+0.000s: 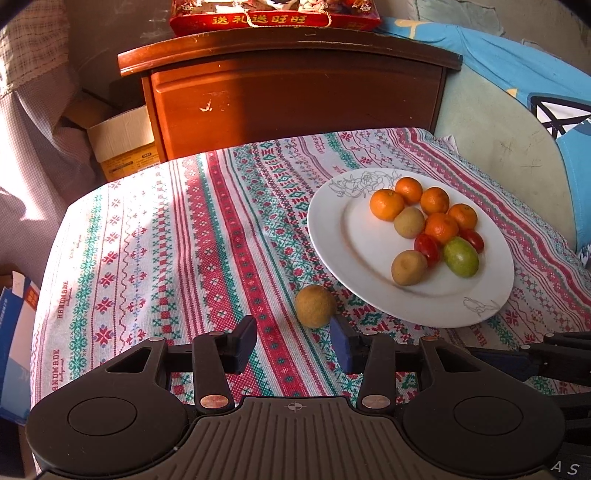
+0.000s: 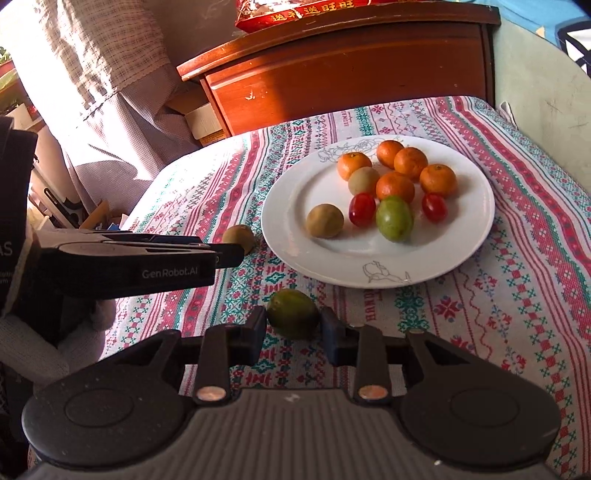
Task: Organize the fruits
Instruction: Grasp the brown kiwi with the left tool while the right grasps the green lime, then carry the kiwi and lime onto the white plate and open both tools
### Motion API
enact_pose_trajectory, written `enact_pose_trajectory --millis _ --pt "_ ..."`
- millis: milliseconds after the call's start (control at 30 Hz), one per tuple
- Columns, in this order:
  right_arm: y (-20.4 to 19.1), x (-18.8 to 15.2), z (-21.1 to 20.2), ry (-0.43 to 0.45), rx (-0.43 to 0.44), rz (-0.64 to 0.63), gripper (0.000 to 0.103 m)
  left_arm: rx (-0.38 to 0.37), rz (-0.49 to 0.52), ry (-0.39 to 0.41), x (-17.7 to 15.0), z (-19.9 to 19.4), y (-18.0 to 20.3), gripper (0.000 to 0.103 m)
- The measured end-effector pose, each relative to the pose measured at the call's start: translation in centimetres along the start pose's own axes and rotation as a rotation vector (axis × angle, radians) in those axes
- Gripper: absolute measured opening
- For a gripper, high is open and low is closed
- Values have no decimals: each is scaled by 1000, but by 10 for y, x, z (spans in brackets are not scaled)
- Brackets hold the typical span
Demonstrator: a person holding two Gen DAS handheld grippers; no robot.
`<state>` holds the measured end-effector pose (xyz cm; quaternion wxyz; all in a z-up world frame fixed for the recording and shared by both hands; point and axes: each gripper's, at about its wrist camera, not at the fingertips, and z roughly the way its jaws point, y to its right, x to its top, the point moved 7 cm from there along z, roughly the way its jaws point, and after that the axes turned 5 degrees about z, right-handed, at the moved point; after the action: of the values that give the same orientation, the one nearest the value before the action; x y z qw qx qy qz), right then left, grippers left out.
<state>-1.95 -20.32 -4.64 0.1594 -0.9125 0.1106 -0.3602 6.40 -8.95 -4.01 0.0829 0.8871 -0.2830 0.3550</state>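
A white plate on the patterned tablecloth holds several oranges, two brown fruits, two red tomatoes and a green fruit. A loose brown fruit lies on the cloth just left of the plate. My left gripper is open, its fingertips just short of that fruit. A loose green fruit lies in front of the plate. My right gripper is open, its fingers on either side of the green fruit, not clamped.
A wooden cabinet with a red gift box stands behind the table. Cardboard boxes and a curtain are at the left. A blue cloth lies at the right. The left gripper's body shows in the right wrist view.
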Motion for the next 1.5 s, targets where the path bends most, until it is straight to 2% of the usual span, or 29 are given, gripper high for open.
enact_pose_trajectory --millis 367,567,733,967,1133,1300,1500 --pt "1 0 0 1 3 8 32 -12 59 39 5 12 11 38" --pt "3 1 0 3 5 9 32 -29 60 45 4 17 13 23" --pt "4 2 -2 9 12 17 32 -34 57 48 3 13 14 22" --pt "-2 7 -9 38 47 17 32 -44 -5 77 10 -4 3 22" --pt "-5 22 -17 88 64 19 32 -56 -24 116 23 -16 3 22" --pt "2 50 -22 165 54 31 32 -77 -54 154 40 -23 3 22" --pt "10 77 -19 219 47 39 32 -100 -141 138 51 -11 0 22"
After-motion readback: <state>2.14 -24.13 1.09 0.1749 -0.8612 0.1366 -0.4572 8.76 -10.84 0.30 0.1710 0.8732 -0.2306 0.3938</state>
